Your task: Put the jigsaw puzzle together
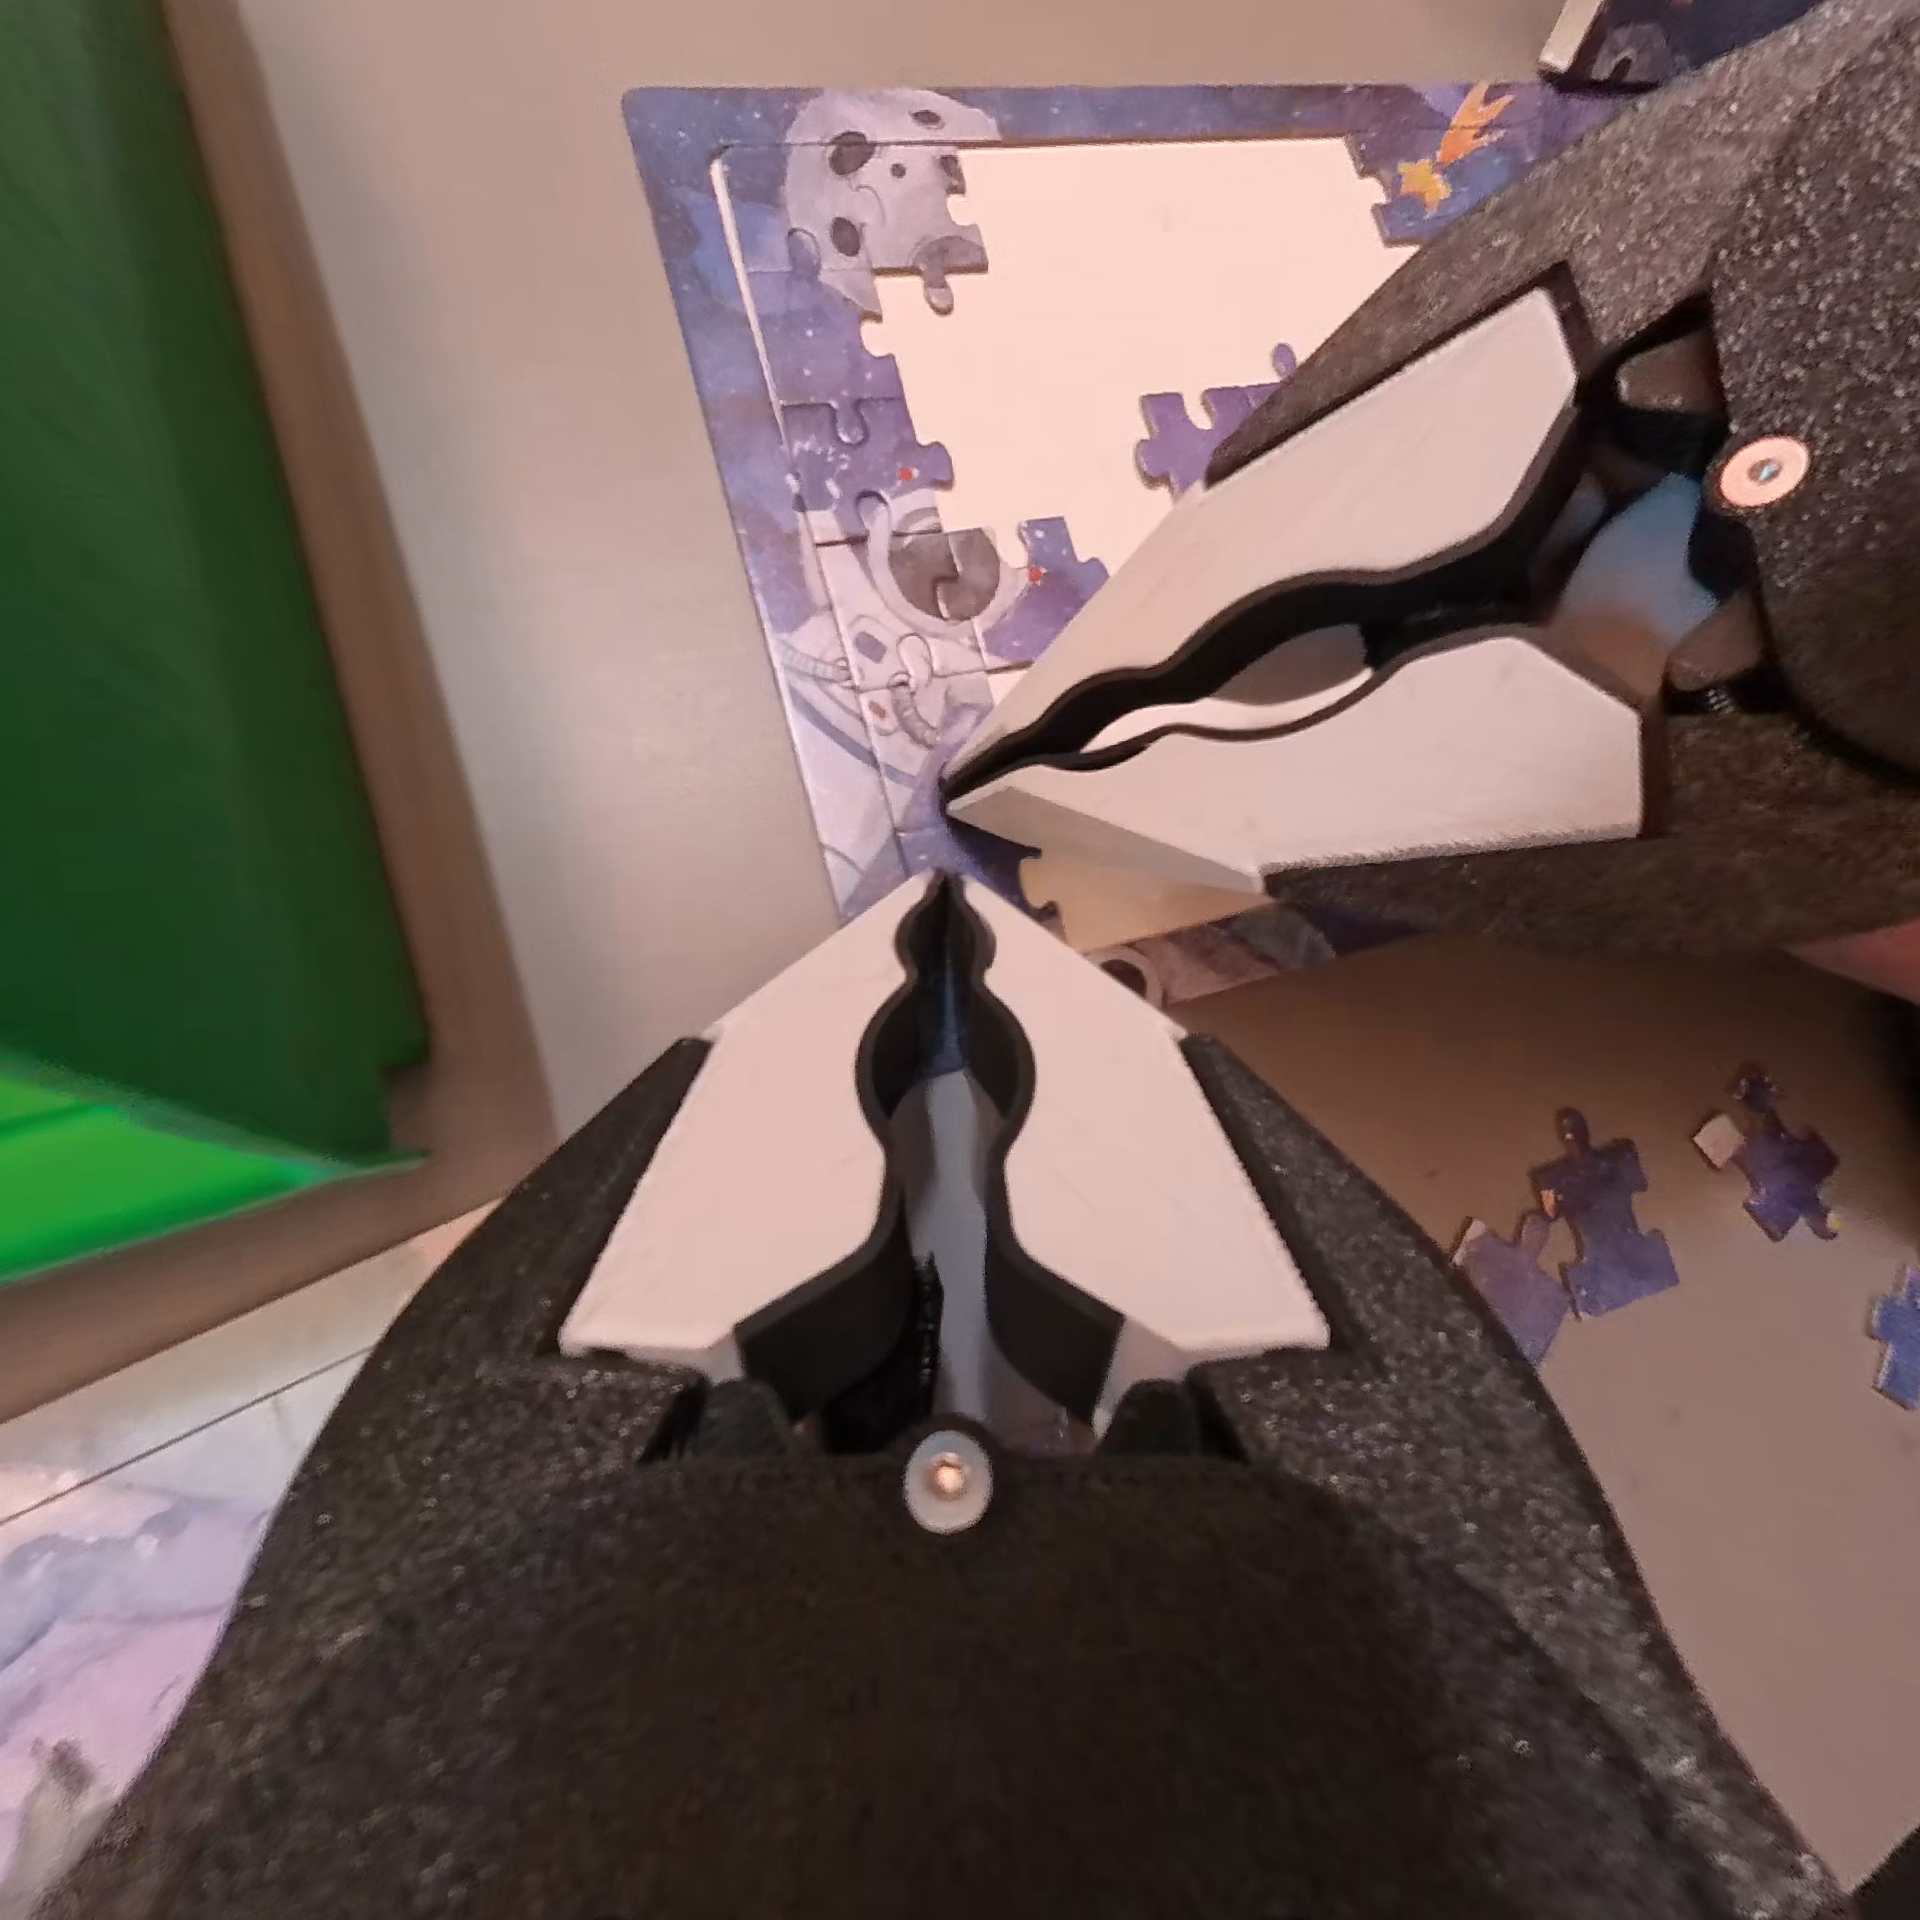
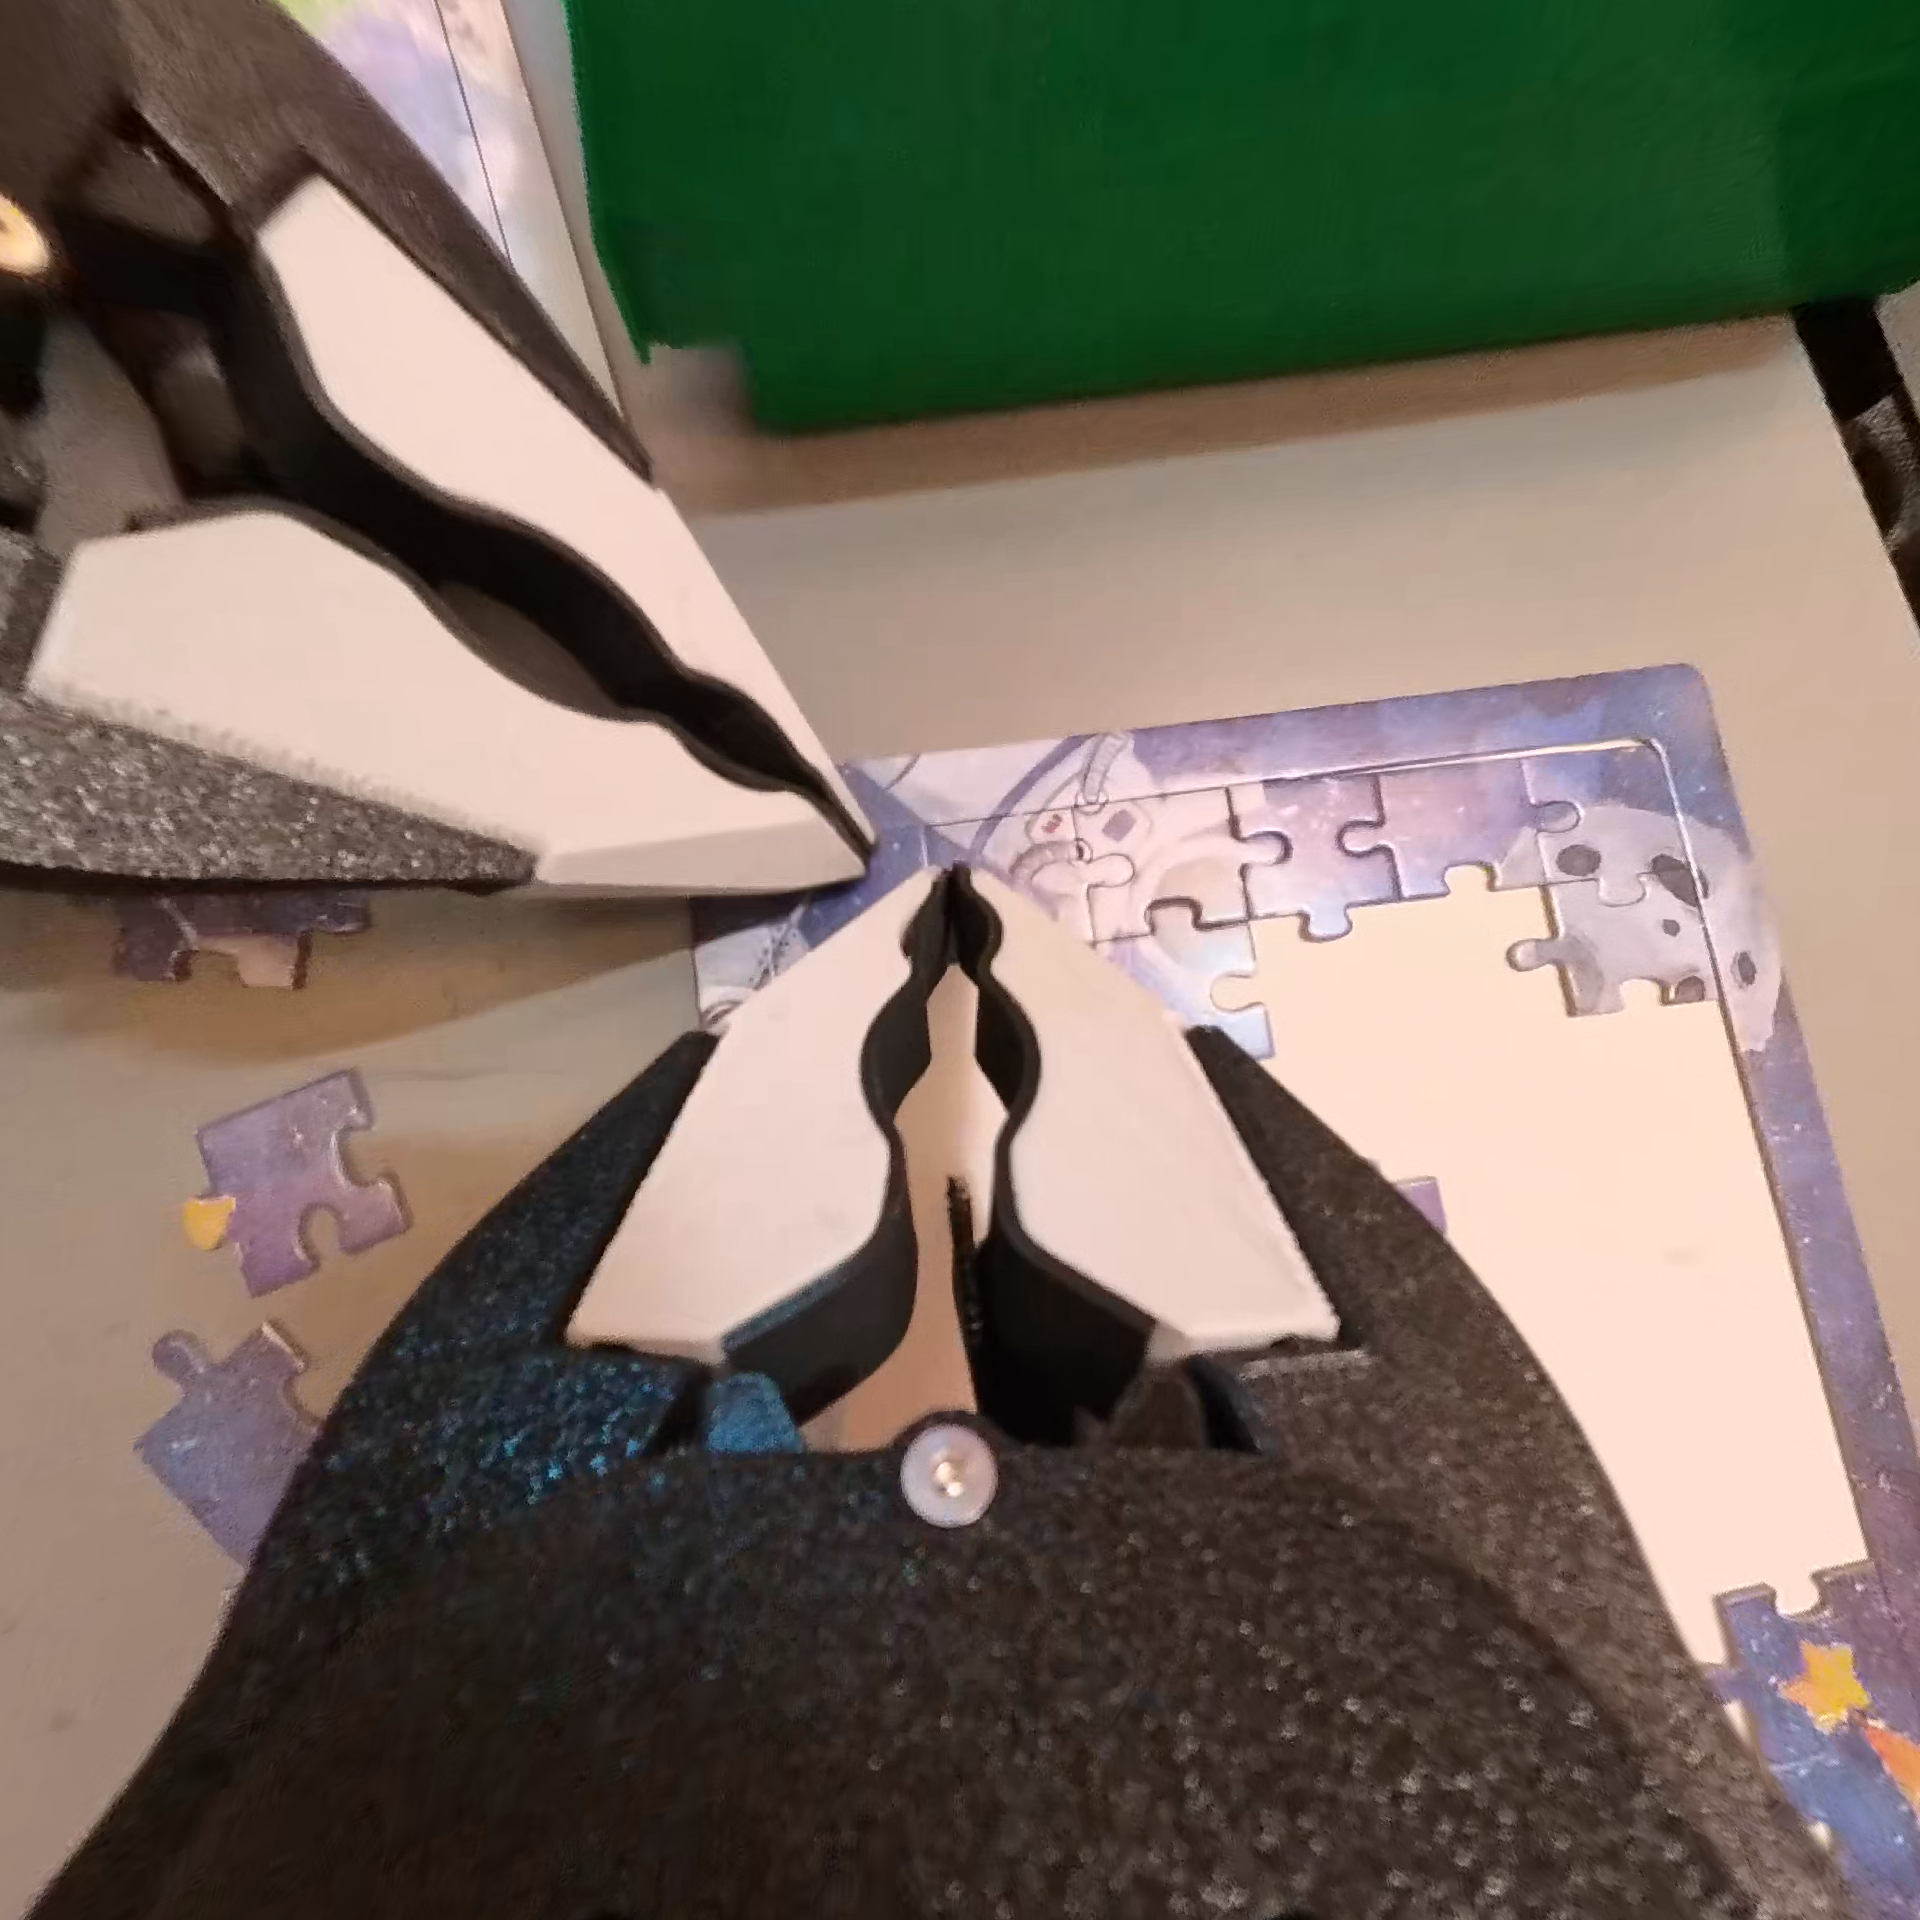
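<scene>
The puzzle tray (image 1: 665, 208) has a purple starry rim and a bare white inside. Joined pieces (image 1: 831, 416) with a moon and an astronaut fill one edge; they also show in the right wrist view (image 2: 1340, 831). My left gripper (image 1: 940, 883) is shut, tips at the tray's near corner. My right gripper (image 1: 951, 805) comes in from the right, shut, its tips almost touching the left one's. In the right wrist view the right gripper (image 2: 951, 878) and left gripper (image 2: 862, 842) meet over the same corner of the tray (image 2: 1714, 727). I see no piece held in either.
Loose purple pieces (image 1: 1590, 1226) lie on the beige table beside the tray; more show in the right wrist view (image 2: 291, 1184). A green box (image 2: 1143, 208) stands beyond the tray. A printed picture sheet (image 1: 104, 1558) lies at the left. Another piece cluster (image 2: 1808, 1683) sits in the tray's far corner. Both grippers' tips are close together, under 4 cm apart.
</scene>
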Demonstrator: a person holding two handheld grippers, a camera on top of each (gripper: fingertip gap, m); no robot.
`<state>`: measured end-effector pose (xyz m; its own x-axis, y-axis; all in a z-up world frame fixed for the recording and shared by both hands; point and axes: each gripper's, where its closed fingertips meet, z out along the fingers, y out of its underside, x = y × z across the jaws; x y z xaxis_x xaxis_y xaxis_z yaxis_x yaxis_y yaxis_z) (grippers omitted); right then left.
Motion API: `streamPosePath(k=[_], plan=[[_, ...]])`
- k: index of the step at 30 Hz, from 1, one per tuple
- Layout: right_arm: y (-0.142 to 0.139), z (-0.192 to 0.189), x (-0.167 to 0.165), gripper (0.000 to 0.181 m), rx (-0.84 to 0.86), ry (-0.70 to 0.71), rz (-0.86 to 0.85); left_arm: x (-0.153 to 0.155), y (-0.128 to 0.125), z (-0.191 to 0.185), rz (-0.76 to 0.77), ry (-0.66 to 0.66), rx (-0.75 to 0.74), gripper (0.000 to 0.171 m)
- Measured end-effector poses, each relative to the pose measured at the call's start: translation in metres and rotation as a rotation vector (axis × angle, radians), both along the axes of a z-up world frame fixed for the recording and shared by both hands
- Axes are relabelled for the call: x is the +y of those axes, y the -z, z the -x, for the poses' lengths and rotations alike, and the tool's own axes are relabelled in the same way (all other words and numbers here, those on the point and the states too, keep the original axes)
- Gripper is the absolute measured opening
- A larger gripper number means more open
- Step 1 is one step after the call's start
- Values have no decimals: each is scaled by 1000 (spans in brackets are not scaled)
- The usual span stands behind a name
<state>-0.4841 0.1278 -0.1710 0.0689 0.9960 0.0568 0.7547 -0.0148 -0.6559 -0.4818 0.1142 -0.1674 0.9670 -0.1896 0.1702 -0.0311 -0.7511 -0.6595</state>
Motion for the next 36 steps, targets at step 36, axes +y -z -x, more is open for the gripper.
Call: streamPosePath(k=[36], plan=[[1,-5,31,0,98,139,319,21,3,1,21,47,203,0]])
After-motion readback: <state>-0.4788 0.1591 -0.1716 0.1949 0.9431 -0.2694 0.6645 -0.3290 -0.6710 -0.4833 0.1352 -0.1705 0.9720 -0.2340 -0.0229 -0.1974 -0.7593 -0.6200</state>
